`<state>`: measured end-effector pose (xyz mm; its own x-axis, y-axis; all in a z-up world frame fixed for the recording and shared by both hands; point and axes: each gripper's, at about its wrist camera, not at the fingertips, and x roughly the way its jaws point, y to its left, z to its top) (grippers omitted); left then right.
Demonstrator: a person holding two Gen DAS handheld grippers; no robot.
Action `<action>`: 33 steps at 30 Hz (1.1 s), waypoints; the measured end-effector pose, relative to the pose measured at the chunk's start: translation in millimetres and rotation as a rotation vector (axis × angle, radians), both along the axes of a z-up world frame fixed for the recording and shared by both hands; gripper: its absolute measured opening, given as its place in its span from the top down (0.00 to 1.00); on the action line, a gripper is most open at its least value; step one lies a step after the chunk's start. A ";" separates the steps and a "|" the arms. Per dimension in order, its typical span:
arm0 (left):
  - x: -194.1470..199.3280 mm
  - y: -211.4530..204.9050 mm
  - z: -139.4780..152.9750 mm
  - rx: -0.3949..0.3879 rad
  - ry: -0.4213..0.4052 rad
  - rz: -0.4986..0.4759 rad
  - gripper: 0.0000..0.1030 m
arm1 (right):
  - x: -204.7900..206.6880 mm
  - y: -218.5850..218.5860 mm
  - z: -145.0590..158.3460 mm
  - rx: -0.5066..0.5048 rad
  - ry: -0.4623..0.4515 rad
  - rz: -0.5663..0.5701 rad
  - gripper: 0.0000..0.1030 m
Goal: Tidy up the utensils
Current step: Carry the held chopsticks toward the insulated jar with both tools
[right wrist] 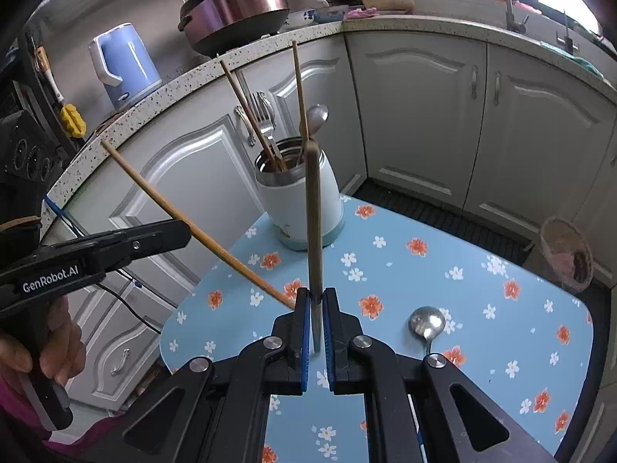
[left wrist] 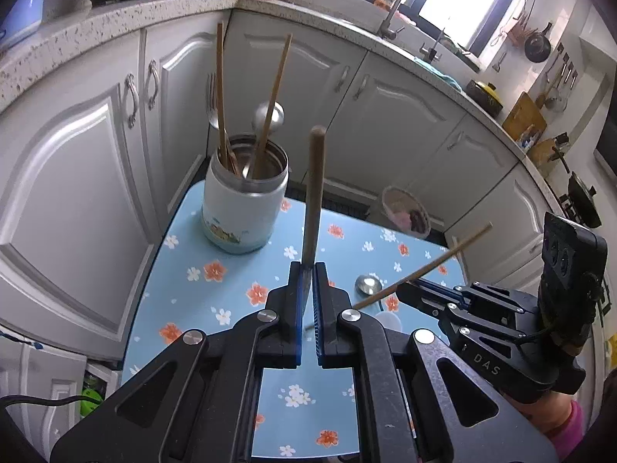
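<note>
Both grippers, left gripper (left wrist: 307,270) and right gripper (right wrist: 316,297), pinch a chopstick (left wrist: 314,193) each (right wrist: 314,223) above the floral table (right wrist: 482,270); the jar (left wrist: 243,200) of utensils stands just ahead, a spoon (right wrist: 426,324) lying nearby.

Two wooden chopsticks (left wrist: 313,193) (right wrist: 193,227) held aloft; jar (left wrist: 243,200) upright holding utensils; spoon (right wrist: 426,324) flat on table

Floral table (right wrist: 482,270) bearing jar (right wrist: 304,200), spoon (right wrist: 427,324).

A blue kettle (right wrist: 123,63) stands beside a covered pan (right wrist: 235,7).
</note>
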<state>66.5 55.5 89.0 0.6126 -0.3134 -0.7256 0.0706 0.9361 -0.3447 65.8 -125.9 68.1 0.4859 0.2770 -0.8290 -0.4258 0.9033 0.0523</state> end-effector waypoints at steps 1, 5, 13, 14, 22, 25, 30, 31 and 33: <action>0.3 1.4 2.9 0.002 -0.005 0.001 0.98 | 1.0 1.2 2.2 -0.003 -0.004 0.003 0.94; 2.2 7.3 13.4 0.001 -0.021 0.006 1.00 | 7.1 6.8 14.2 -0.012 -0.028 0.014 0.94; 8.9 20.7 3.9 -0.015 0.017 0.035 1.00 | 18.9 15.7 20.5 -0.018 -0.034 0.023 0.95; 11.7 26.2 -6.1 -0.028 0.042 0.055 1.00 | 18.9 16.1 17.4 -0.017 -0.026 0.024 0.95; 29.3 74.1 -98.2 -0.159 0.313 0.234 0.76 | 18.8 11.4 -1.9 -0.026 0.020 0.027 0.95; 32.6 80.7 -114.9 -0.177 0.354 0.306 0.67 | 22.9 8.0 -0.9 -0.017 0.020 0.025 0.95; 46.2 74.7 -129.5 -0.193 0.403 0.402 0.62 | 23.6 2.1 1.6 -0.004 0.019 0.028 0.95; 49.0 72.1 -130.1 -0.183 0.403 0.414 0.62 | 23.4 0.0 2.8 0.002 0.018 0.029 0.95; 56.5 68.2 -132.4 -0.124 0.419 0.468 0.62 | 23.6 -3.0 4.8 0.011 0.017 0.027 0.95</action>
<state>123.0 123.7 -43.4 0.3770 -0.1781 -0.9089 -0.5002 0.7868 -0.3616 89.4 -128.8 72.9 0.4641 0.2990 -0.8338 -0.4487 0.8909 0.0698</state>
